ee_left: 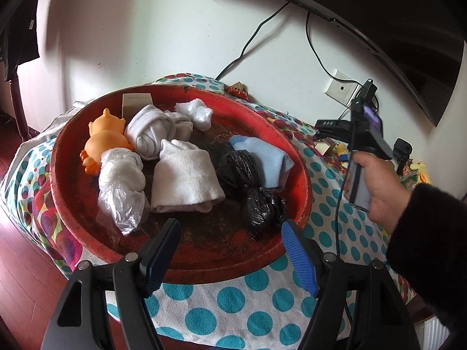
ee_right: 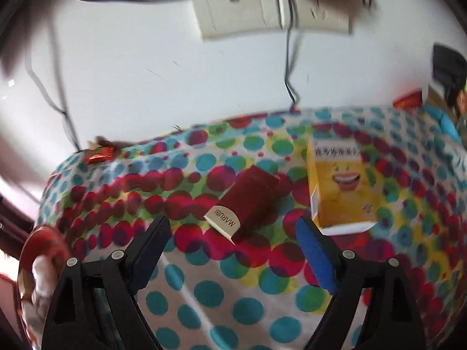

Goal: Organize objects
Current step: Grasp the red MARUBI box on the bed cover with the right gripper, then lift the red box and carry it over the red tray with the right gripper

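Observation:
A red basin on the dotted cloth holds an orange toy, rolled white socks, a white cloth, clear plastic bags, black bags, a light blue cloth and a beige box. My left gripper hangs open over the basin's near rim, nothing between its fingers. In the right wrist view, my right gripper stands open above the cloth, just short of a dark red box lying flat. A yellow box lies to its right.
A person's hand and dark sleeve hold the right gripper's handle right of the basin. Cables run down the white wall to a socket. A monitor hangs above. Small items crowd the table's far right. Red wooden floor lies left.

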